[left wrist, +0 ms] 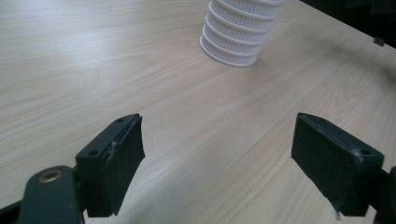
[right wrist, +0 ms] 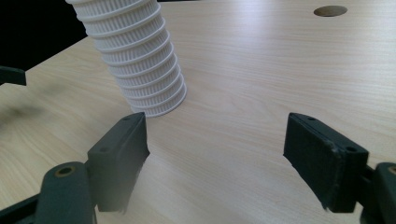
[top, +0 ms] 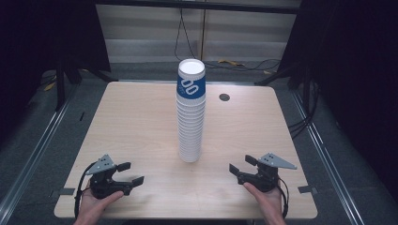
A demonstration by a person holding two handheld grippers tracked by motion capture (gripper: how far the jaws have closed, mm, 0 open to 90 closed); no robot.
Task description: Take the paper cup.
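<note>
Your left gripper and right gripper rest low at the near desk edge, jaws apart and empty, angled toward the tall white cup stack, blue-banded on top, standing mid-desk.

Each black gripper bears a grey three-cornered plate, brass-ringed screw holes and a trailing black cable.

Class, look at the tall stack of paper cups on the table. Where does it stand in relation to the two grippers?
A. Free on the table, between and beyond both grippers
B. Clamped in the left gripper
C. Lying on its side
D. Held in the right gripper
A: the stack of paper cups stands upright on the table, while the left gripper and the right gripper rest open near the front edge, apart from it.
</note>
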